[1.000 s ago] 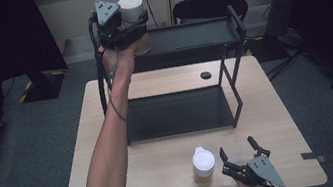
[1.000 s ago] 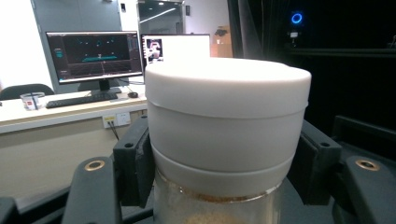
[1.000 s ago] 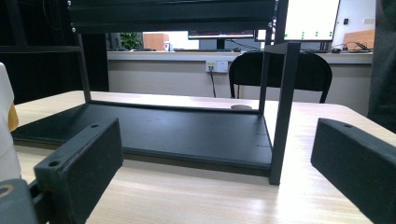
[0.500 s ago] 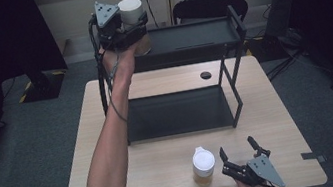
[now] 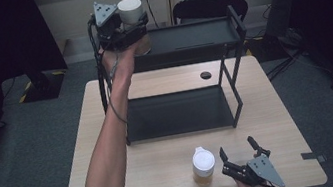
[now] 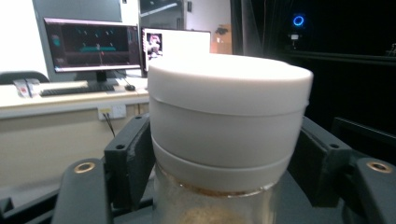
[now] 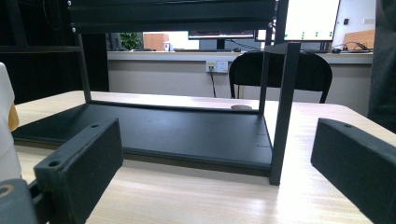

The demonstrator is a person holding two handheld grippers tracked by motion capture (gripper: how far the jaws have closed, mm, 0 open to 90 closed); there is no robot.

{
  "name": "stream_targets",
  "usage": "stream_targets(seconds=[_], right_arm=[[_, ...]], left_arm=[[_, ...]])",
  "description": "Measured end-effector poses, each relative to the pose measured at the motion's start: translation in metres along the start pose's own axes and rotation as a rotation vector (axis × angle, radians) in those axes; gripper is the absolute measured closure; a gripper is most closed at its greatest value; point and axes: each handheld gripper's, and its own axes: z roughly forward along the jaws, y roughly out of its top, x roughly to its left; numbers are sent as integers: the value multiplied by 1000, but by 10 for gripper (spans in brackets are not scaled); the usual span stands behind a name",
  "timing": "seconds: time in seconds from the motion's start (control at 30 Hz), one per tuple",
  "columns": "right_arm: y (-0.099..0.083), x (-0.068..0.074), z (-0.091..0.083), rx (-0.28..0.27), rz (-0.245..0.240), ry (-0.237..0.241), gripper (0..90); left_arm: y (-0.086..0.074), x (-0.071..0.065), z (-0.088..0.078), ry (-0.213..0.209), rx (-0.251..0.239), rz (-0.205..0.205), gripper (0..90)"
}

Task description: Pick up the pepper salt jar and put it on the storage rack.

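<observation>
- The left gripper (image 5: 129, 27) is raised at the left end of the upper shelf of the black metal two-tier rack (image 5: 234, 88), with a white-lidded glass jar (image 5: 130, 10) between its jaws.
- In the left gripper view the jaws have just been opening; they stand at either side of the jar's lid (image 6: 229, 116), and whether the pads still press on it cannot be told.
- The right gripper (image 5: 239, 155) rests low at the near edge of the light wooden worktop (image 5: 167, 174), its jaws spread wide and holding nothing.
- A second white-lidded jar with tan contents (image 5: 203, 166) stands on the worktop just left of the right gripper, apart from it.
</observation>
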Motion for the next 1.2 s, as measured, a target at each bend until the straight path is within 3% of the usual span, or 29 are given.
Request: stream_targets(seconds=[0.07, 0.23, 0.47, 0.77, 0.87, 1.2], right_arm=[[0, 0, 0, 0, 0, 0, 8], [0, 0, 0, -1, -1, 0, 8], [0, 0, 0, 0, 1, -1, 8], [0, 0, 0, 0, -2, -3, 8], [0, 1, 0, 0, -1, -4, 8], [0, 1, 0, 0, -2, -4, 8]], left_arm=[[-1, 1, -1, -6, -9, -15, 195], [-3, -6, -6, 8, -27, 14, 106], [3, -8, -18, -17, -45, -5, 4], [0, -11, -39, -43, -88, 18, 0], [-3, -9, -47, -54, -100, 3, 0], [-22, -15, -68, -70, -135, 9, 0]])
